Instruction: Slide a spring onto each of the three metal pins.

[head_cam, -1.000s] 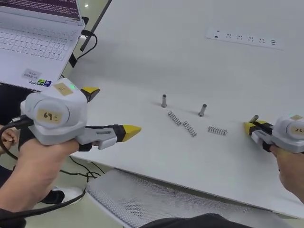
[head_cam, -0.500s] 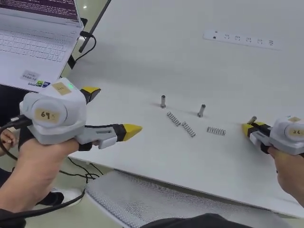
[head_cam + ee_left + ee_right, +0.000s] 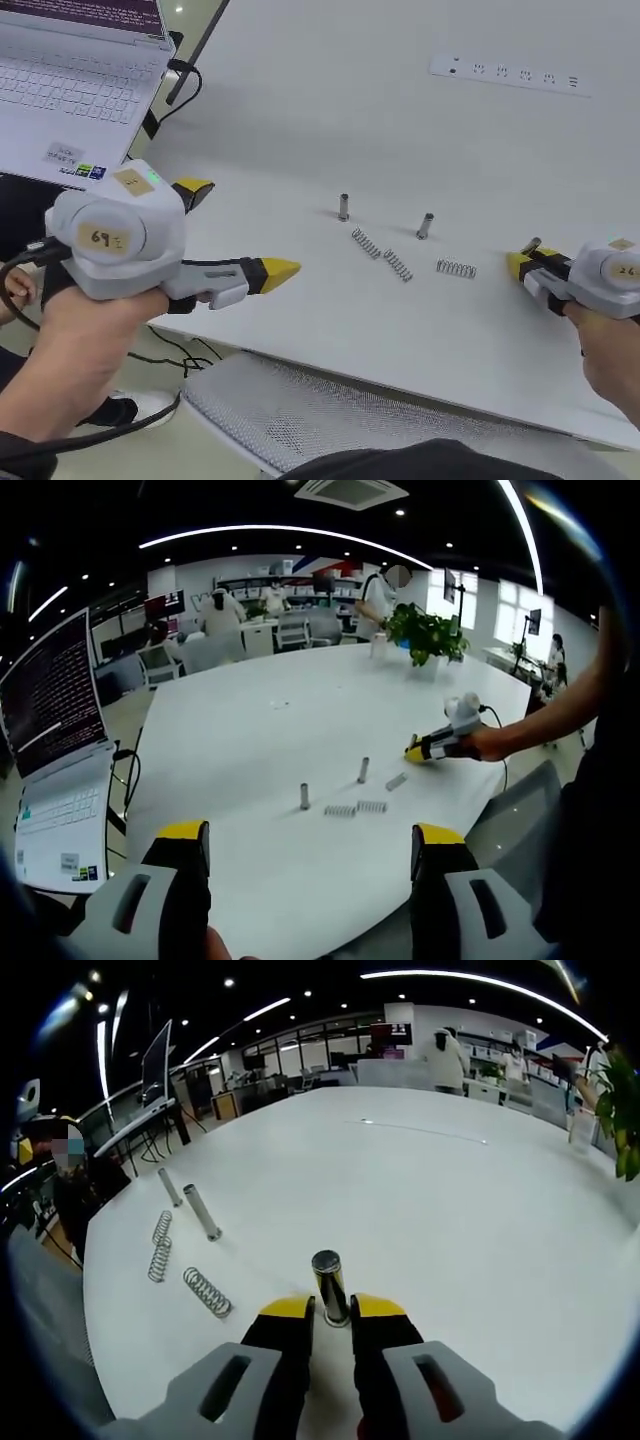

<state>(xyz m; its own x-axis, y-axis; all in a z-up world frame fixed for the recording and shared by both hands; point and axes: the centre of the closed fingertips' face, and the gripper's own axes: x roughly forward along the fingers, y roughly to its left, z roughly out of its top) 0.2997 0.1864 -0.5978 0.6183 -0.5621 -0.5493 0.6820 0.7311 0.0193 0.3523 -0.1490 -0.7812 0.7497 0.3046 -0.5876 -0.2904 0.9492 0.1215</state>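
Two metal pins (image 3: pixel 344 207) (image 3: pixel 425 225) stand upright on the white table (image 3: pixel 330 110). A third pin (image 3: pixel 532 245) (image 3: pixel 328 1282) sits between the yellow jaws of my right gripper (image 3: pixel 520 262) (image 3: pixel 332 1312), which is shut on it near its base. Three springs (image 3: pixel 366 243) (image 3: pixel 398 265) (image 3: pixel 456 268) lie loose in front of the pins. My left gripper (image 3: pixel 235 230) (image 3: pixel 310 840) hovers open over the table's near left edge, well apart from the springs (image 3: pixel 340 810) and the pins (image 3: pixel 305 796).
A white laptop (image 3: pixel 70 90) sits at the far left, with dark cables (image 3: pixel 185 85) beside it. At the back right a power strip (image 3: pixel 510 78) lies flat. A mesh chair (image 3: pixel 300 410) stands below the near table edge.
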